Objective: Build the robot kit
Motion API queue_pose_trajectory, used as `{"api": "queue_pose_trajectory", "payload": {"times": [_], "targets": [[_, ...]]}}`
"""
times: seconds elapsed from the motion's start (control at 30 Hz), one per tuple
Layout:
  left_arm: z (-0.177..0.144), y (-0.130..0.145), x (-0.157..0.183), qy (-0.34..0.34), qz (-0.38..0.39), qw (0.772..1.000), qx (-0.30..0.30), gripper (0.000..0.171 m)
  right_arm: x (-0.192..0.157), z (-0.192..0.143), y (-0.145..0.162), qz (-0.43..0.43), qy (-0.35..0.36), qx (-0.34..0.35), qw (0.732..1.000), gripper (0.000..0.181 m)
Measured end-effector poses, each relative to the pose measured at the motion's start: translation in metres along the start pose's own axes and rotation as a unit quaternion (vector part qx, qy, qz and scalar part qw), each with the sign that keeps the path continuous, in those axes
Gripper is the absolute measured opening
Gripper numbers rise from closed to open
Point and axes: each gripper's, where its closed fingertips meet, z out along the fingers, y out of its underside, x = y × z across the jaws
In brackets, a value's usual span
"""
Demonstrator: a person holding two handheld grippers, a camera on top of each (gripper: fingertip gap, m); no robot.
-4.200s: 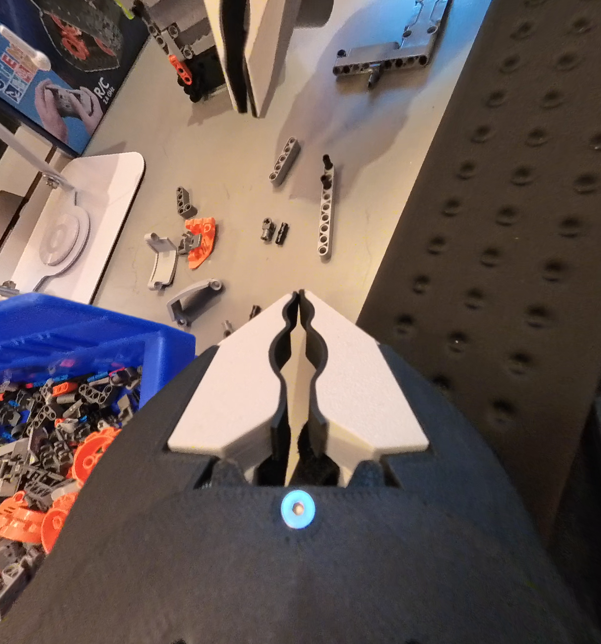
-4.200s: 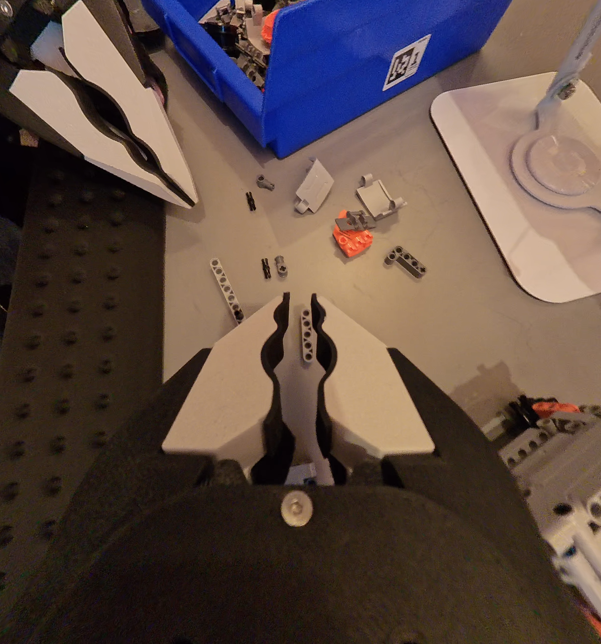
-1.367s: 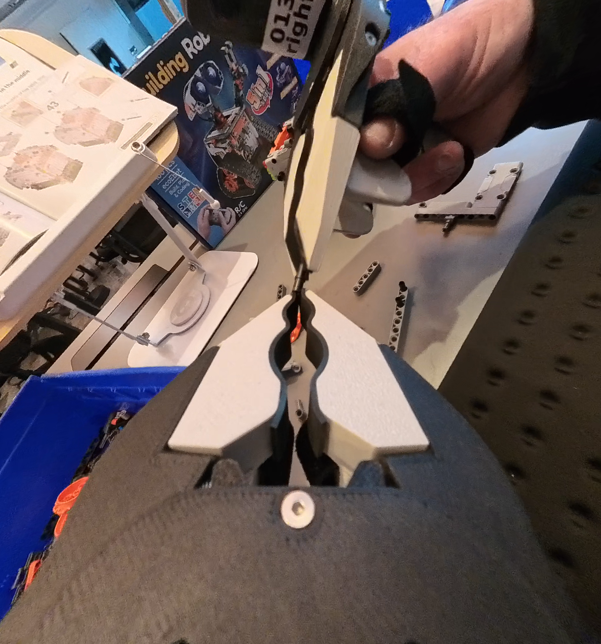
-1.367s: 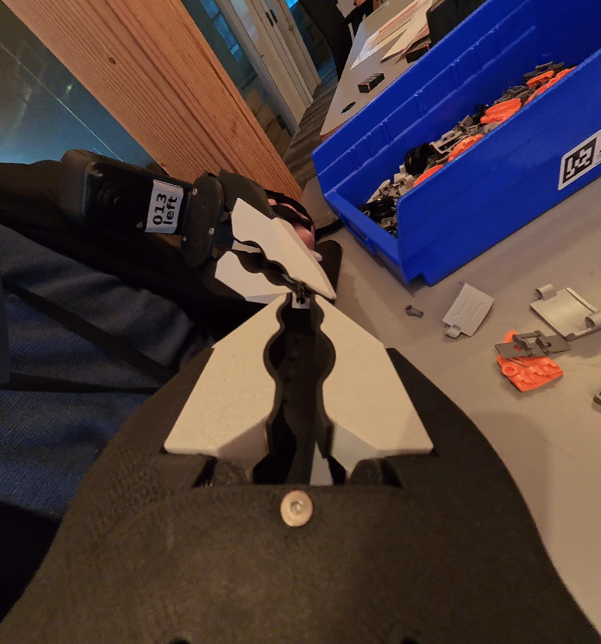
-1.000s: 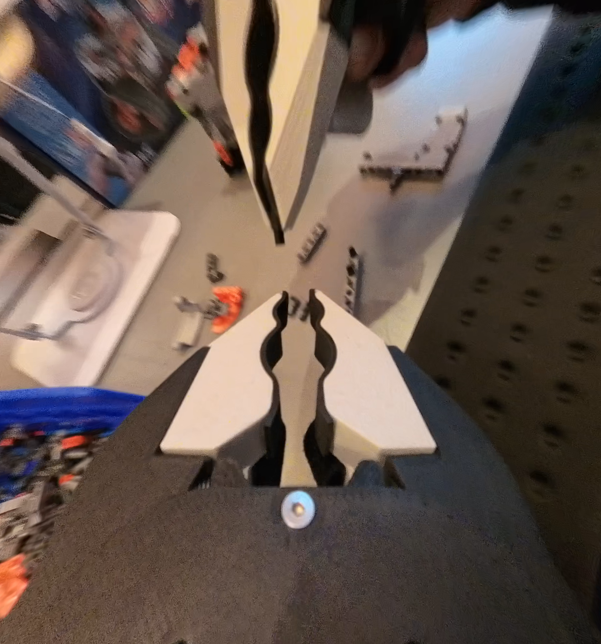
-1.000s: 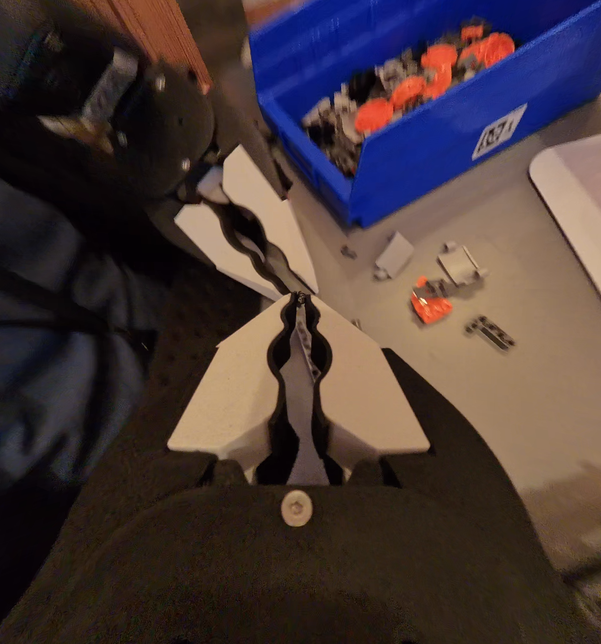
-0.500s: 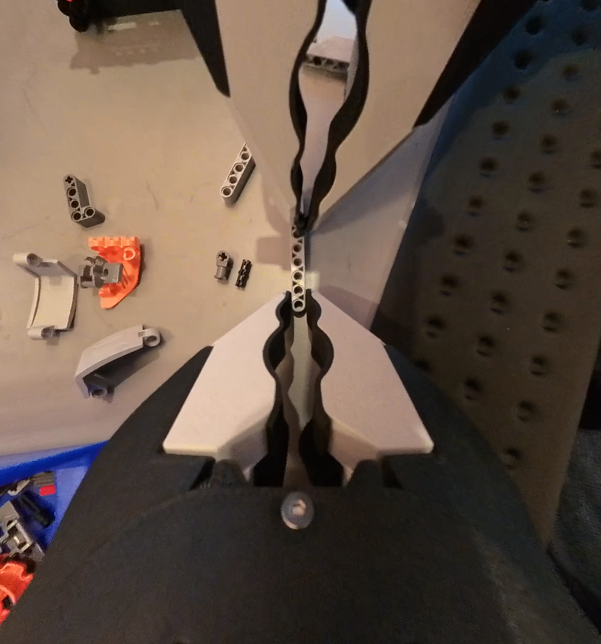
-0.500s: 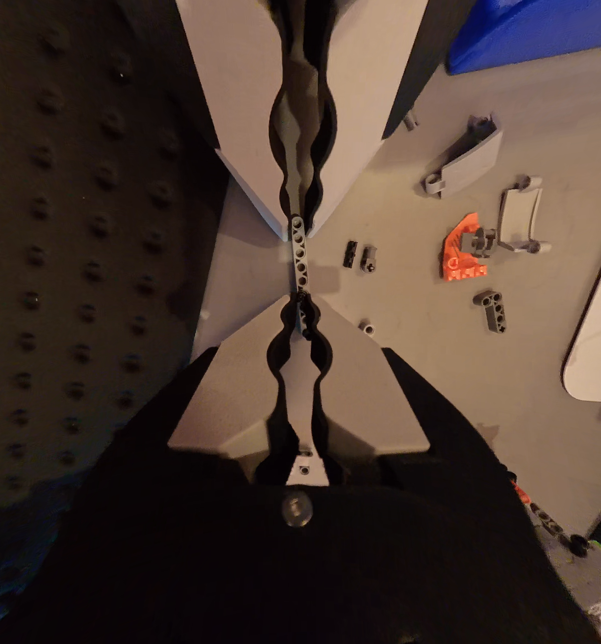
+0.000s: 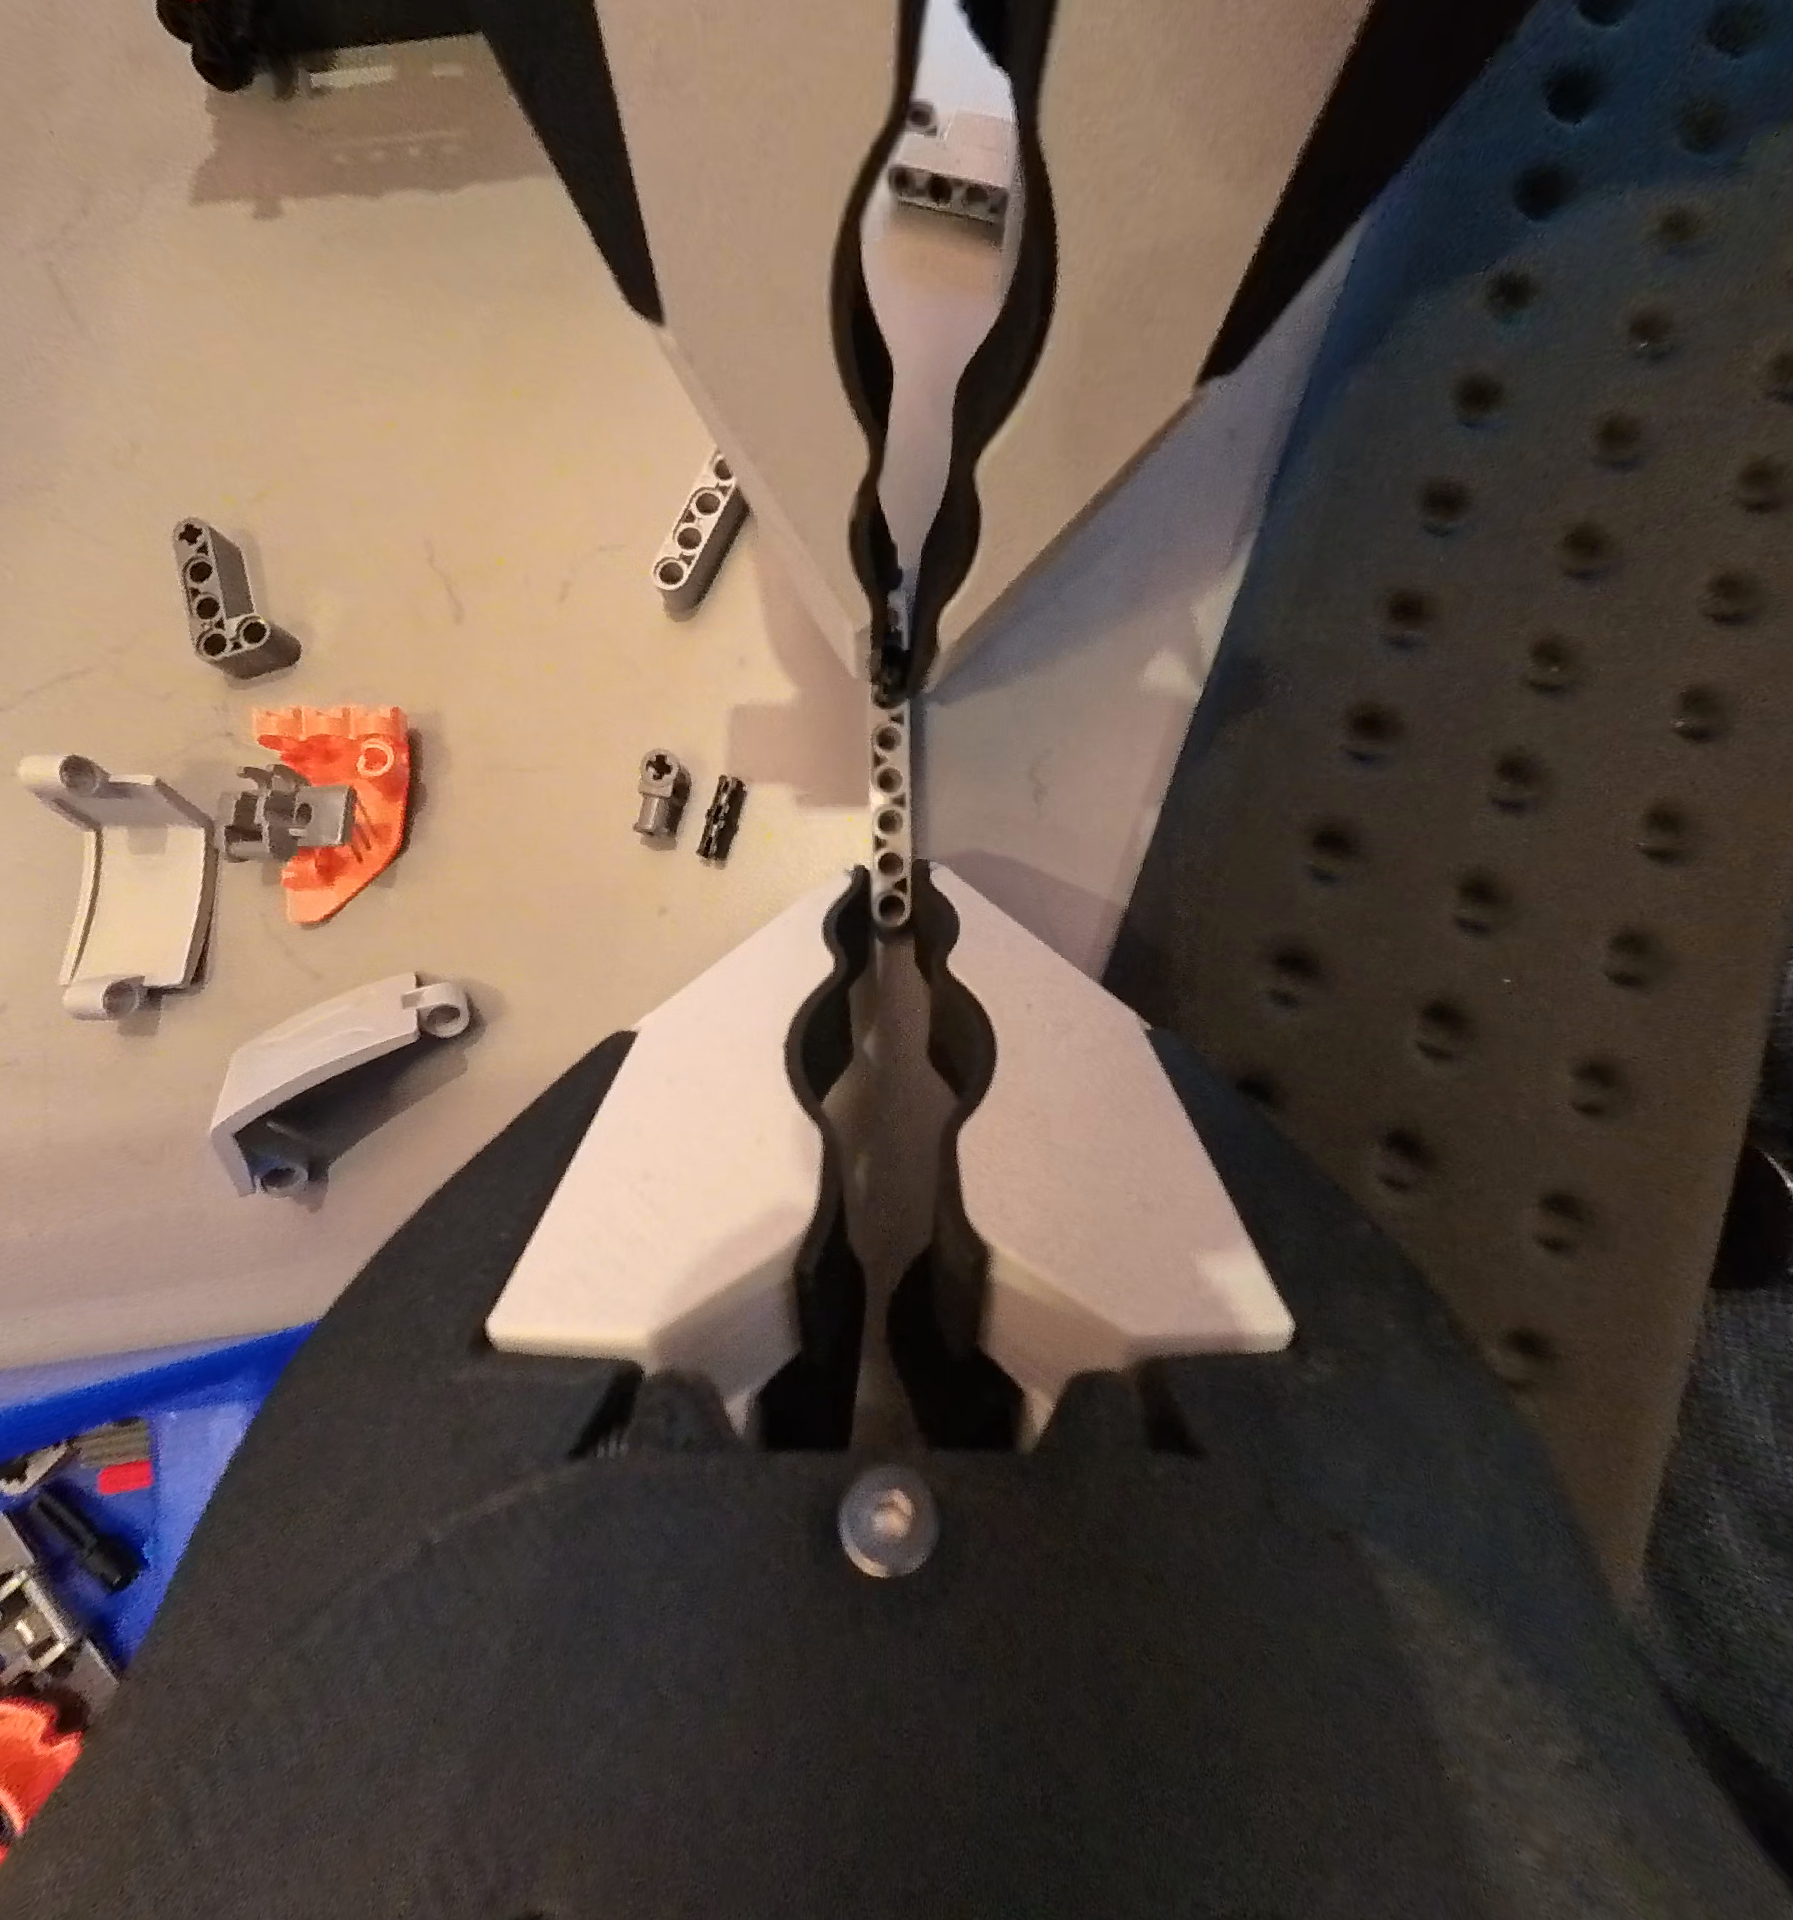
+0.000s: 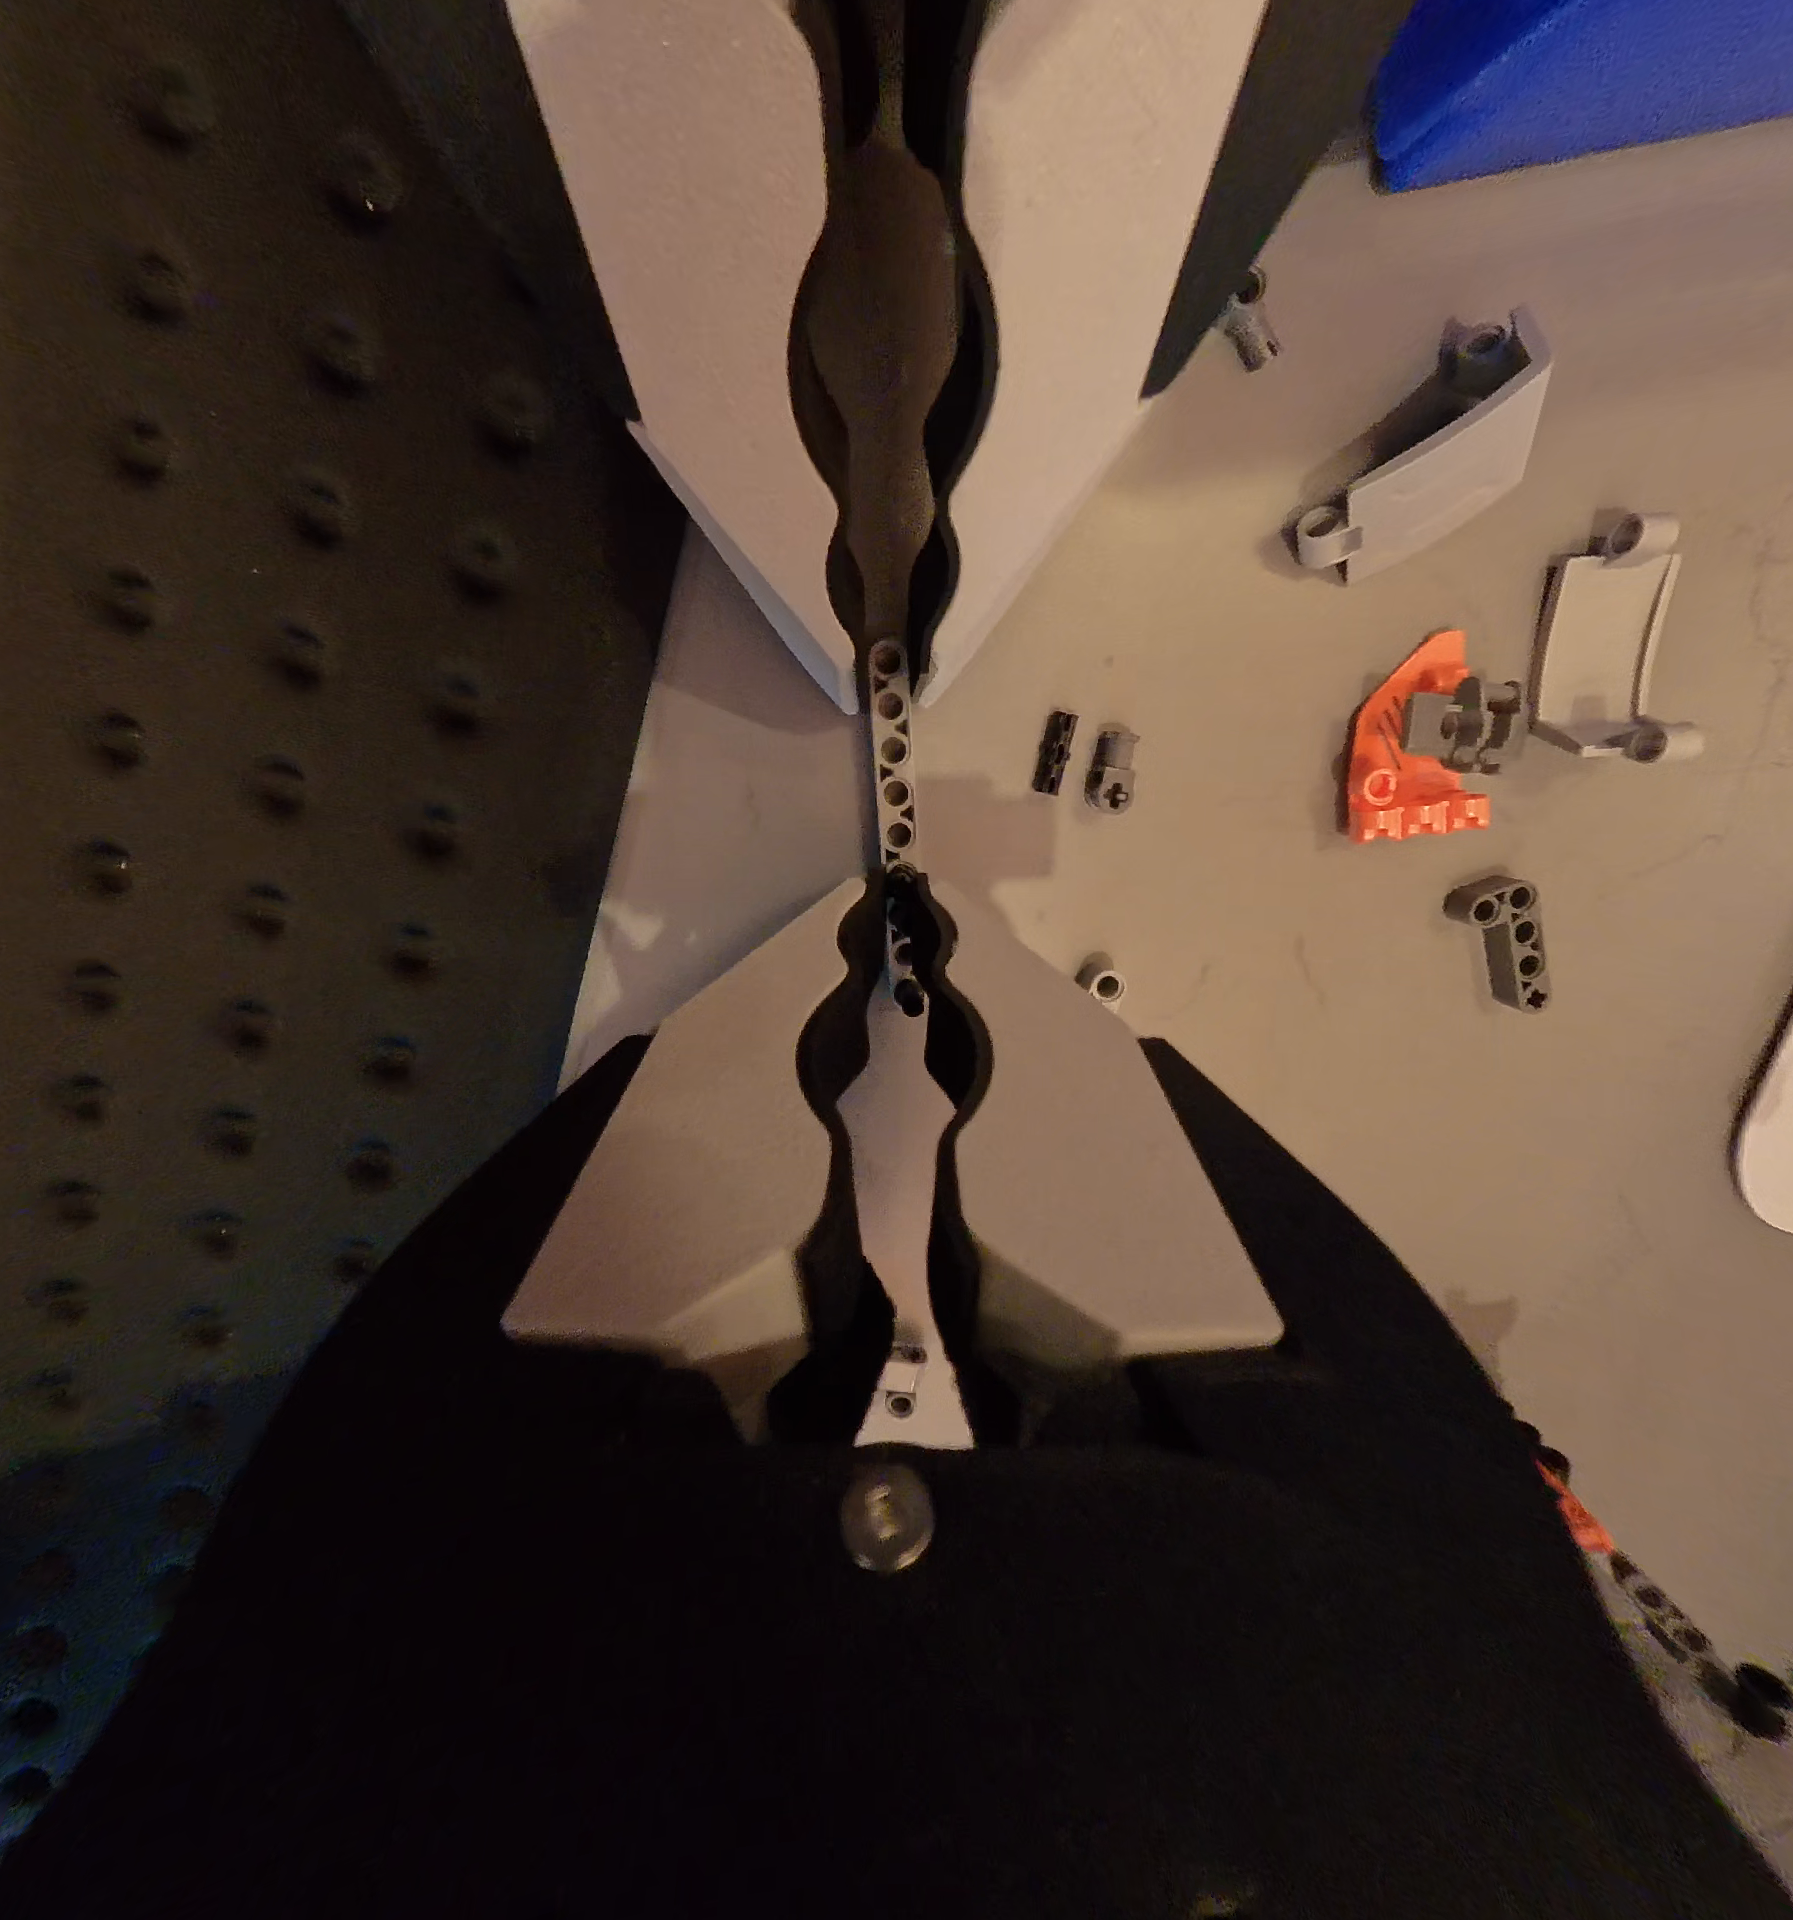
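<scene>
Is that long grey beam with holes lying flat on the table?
No: the grey beam spans the air, one end pinched by the left gripper and the other by the right gripper, above the table.

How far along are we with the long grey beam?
Done: black pins sit in one end of the long beam. In hand: left gripper and right gripper each clamp one end. Left loose on the table: orange piece, curved panels, short beam, small connector.

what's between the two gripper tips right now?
A light grey holed beam spans the gap between left gripper and right gripper, each shut on one end. Both wrist views show it, above the table.
</scene>
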Motion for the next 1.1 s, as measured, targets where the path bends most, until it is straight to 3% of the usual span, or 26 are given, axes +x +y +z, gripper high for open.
{"api": "queue_pose_trajectory", "payload": {"times": [0.03,0.4,0.8,1.03,1.1], "targets": [[0.0001,-0.0001,0.0000,-0.001,0.001,1.000,0.000,0.006,0.0001,0.0001,-0.0001,0.005,-0.007,0.006,1.000,0.001],[0.0003,-0.0001,0.0000,0.003,-0.005,1.000,0.001,0.006,-0.0017,0.0010,0.0001,0.007,-0.084,0.037,0.996,0.001],[0.0006,-0.0002,0.0000,0.007,-0.009,1.000,0.003,0.005,-0.0034,0.0057,0.0027,0.029,-0.140,0.004,0.990,0.001],[0.0007,-0.0006,-0.0001,0.005,-0.006,1.000,0.003,0.006,-0.0009,0.0039,0.0032,0.039,-0.088,0.011,0.995,0.007],[0.0007,-0.0006,-0.0001,0.005,-0.006,1.000,0.003,0.006,-0.0008,-0.0039,-0.0039,0.045,-0.084,0.049,0.994,0.010]]}}
